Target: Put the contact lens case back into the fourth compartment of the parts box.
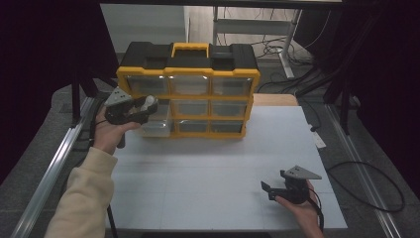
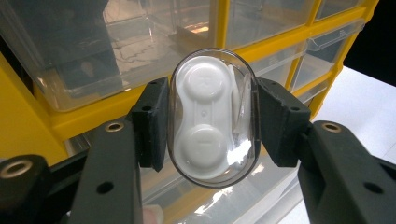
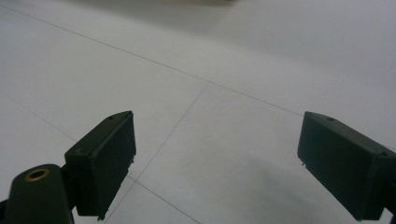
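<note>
The big white table (image 1: 223,168) carries everything here, and at its far end stands the landmark: a yellow and black organizer (image 1: 188,89) with clear drawers in rows. One drawer (image 1: 156,126) on the organizer's left column juts out, open and waiting.

Right in front of that open drawer hangs the left gripper (image 1: 148,105), clamped at about half its spread on a contact lens case (image 2: 212,116), a white twin-cup case inside a clear oval shell. Both pads press squarely on the shell's long sides, and the case stands upright between them, hard against the organizer's face and over the open drawer.

Well away from the organizer, at the near right part of the table, the right gripper (image 1: 270,191) rests low with its jaws spread wide and nothing between them.

The risk, as I judge it: that shell is smooth and curved, so a twist of the wrist could pop it out of the pads. Let go too early and it may strike the drawer's front rim and bounce onto the table rather than drop inside.
</note>
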Motion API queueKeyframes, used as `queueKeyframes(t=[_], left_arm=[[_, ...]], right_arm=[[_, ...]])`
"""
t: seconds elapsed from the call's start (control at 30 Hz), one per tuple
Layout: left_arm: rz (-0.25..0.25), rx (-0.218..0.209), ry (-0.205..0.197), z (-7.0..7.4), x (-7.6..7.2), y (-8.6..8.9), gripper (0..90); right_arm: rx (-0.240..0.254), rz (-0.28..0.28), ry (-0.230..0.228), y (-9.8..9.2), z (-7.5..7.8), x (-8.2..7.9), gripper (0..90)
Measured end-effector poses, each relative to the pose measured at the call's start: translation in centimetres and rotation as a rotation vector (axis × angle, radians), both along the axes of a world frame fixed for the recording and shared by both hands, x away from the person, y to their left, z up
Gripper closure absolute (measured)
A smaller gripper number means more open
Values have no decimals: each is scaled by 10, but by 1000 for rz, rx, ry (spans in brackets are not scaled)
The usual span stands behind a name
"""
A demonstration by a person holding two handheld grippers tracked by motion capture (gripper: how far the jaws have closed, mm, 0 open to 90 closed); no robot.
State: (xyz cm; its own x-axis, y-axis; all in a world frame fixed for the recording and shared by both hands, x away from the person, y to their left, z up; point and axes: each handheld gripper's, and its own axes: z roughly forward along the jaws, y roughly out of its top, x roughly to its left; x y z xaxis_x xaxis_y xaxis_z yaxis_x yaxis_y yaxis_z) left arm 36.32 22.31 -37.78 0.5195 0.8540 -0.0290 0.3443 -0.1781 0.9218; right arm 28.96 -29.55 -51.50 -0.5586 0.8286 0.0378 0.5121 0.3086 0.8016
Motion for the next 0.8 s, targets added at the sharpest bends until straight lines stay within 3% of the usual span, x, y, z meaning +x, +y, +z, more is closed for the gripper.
queueKeyframes(t=[0.33,0.5,0.8], left_arm=[[-4,-2,8,-3,2,0,466],[-9,-6,26,-5,1,-2,287],[-43,-36,29,-6,-9,0,237]], right_arm=[[-2,1,4,-1,0,0,121],[-1,2,4,0,-1,0,121],[0,1,5,0,-1,0,121]])
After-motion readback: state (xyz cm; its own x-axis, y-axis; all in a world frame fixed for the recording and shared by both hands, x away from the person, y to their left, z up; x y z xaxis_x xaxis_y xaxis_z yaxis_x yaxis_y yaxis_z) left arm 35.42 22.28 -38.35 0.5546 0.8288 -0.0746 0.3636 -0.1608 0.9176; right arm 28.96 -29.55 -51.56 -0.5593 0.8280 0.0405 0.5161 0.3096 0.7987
